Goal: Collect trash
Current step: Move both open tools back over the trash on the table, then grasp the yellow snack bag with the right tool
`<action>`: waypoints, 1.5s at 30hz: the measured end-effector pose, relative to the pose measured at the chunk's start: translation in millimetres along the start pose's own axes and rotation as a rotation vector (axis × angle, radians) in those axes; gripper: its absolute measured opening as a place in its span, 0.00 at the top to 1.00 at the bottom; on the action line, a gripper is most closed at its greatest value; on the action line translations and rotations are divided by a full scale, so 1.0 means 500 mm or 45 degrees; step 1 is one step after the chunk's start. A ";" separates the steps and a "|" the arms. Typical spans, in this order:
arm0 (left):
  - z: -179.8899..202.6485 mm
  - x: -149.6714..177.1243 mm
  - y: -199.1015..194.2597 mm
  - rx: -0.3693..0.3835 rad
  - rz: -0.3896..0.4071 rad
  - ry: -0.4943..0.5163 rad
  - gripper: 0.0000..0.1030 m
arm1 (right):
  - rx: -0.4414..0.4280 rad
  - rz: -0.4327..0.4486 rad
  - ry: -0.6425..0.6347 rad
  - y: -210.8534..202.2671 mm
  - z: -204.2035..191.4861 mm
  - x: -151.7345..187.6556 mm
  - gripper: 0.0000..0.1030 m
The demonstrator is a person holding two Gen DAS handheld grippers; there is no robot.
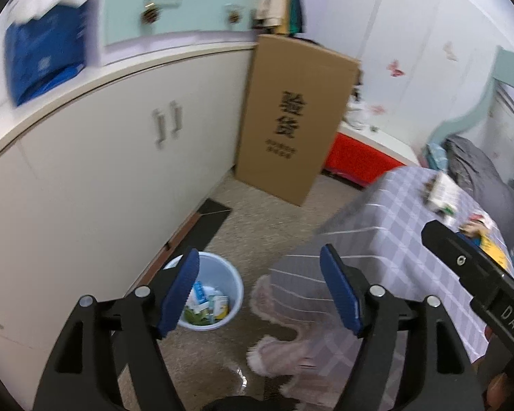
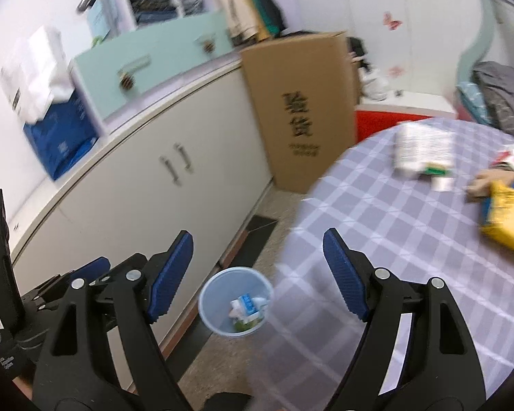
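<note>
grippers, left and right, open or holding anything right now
left gripper: open, nothing between the pads, light blue trash bin on the floor beyond it.
right gripper: open, holding nothing.

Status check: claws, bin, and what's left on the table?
Both claws, left and right, open, empty. Bin on floor, trash inside. White carton, yellow packet on table. Path clear.
</note>
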State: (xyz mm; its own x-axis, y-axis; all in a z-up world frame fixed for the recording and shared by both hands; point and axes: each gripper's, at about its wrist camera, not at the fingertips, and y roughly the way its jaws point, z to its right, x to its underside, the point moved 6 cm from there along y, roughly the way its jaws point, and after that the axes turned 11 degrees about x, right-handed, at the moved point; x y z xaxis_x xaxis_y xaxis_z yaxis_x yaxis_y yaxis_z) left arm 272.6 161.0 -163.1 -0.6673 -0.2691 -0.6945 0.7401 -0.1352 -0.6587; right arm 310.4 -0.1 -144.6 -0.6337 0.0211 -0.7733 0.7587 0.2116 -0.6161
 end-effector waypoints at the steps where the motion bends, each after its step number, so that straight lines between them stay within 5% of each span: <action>1: 0.022 -0.001 0.001 0.010 -0.002 0.020 0.29 | 0.020 0.019 0.020 -0.016 0.032 -0.003 0.24; 12: 0.291 0.040 0.043 0.148 -0.063 0.233 0.26 | 0.237 0.122 0.362 -0.132 0.397 0.013 0.23; 16: 0.344 0.057 0.054 0.167 -0.091 0.286 0.25 | 0.234 0.087 0.504 -0.134 0.487 0.035 0.22; 29: 0.422 0.072 0.068 0.168 -0.114 0.359 0.24 | 0.069 0.000 0.600 -0.086 0.553 0.034 0.22; 45: 0.419 0.070 0.091 0.115 -0.139 0.380 0.23 | 0.068 -0.131 0.517 0.017 0.545 0.020 0.11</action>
State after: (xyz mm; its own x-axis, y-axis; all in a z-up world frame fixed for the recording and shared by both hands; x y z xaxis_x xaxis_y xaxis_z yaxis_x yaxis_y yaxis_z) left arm 300.5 -54.3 -157.0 -0.7280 0.0415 -0.6843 0.6585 -0.2354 -0.7148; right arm 351.5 -264.3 -198.5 -0.7065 0.3878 -0.5920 0.6883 0.1821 -0.7022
